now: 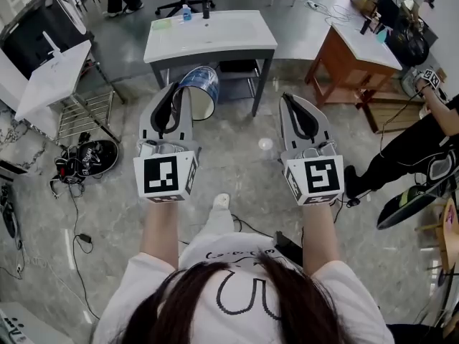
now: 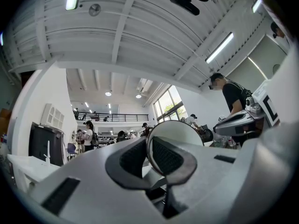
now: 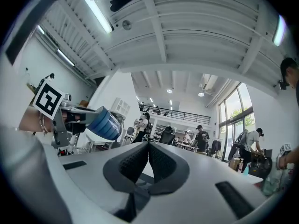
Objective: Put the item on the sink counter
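Note:
A blue-banded cup [image 1: 201, 89] with a white inside hangs sideways in the air in front of the white sink counter [image 1: 237, 38]. My left gripper [image 1: 180, 93] is shut on its rim. In the left gripper view the cup's round white rim [image 2: 174, 130] stands pinched between the dark pads [image 2: 133, 158]. My right gripper [image 1: 297, 103] is held level beside it, shut with nothing between its fingers. In the right gripper view its pads [image 3: 161, 162] meet, and the cup [image 3: 103, 123] shows off to the left in the other gripper.
A small bottle [image 1: 186, 11] stands at the counter's back edge, with shelves under it. A wooden table [image 1: 353, 57] and a person [image 1: 430, 138] are at the right. A white table [image 1: 54, 77], cables and a round device [image 1: 90, 158] lie at the left. A small white object [image 1: 266, 145] is on the floor.

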`<state>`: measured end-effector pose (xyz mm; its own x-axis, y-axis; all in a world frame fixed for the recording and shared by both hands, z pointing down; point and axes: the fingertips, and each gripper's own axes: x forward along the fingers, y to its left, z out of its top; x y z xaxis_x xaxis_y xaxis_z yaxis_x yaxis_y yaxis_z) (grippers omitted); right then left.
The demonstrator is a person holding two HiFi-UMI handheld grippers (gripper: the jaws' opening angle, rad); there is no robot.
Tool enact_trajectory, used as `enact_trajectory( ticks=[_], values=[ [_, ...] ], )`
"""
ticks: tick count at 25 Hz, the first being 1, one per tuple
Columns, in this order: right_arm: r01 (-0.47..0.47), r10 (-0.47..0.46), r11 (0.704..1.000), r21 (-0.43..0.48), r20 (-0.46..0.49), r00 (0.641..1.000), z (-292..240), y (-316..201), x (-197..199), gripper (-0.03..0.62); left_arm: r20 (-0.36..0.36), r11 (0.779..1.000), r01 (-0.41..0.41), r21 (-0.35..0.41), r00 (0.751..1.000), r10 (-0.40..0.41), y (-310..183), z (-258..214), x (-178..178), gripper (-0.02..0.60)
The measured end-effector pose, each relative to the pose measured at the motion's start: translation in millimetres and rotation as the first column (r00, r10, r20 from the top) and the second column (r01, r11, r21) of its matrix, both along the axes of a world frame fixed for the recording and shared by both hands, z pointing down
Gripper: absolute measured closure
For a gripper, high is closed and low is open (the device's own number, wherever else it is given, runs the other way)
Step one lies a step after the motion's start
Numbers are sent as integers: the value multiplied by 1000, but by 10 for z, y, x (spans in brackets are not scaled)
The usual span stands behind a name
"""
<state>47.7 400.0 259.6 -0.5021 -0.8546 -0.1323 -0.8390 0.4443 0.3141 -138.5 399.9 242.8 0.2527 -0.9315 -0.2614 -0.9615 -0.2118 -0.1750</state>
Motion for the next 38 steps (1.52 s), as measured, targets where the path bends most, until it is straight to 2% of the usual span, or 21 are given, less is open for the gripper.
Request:
enact_trajectory(
  ticks=[8,17,28,32,38],
  values=[
    [-2,2,1000,-13,0,1000,60,-1110,-228,565,-11,1000,-4,-19,1000,4,-1126,102,-203,529],
    [-49,50,999,-20,7,999,27,-2068,-337,565,20,997,-67,-48,997,68,-2185,136,-272,529],
    [-68,68,997,-27,-3,998,27,-2666,-287,565,18,996,-62,-57,998,63,-2839,144,-319,529],
    [-54,54,998,-24,28,998,50,-2909,-274,565,27,997,-57,-61,998,58,-3056,146,-321,529],
    [-30,30,999,-26,27,999,62,-3353,-274,565,34,997,-37,-70,999,40,-3447,143,-308,529]
  ],
)
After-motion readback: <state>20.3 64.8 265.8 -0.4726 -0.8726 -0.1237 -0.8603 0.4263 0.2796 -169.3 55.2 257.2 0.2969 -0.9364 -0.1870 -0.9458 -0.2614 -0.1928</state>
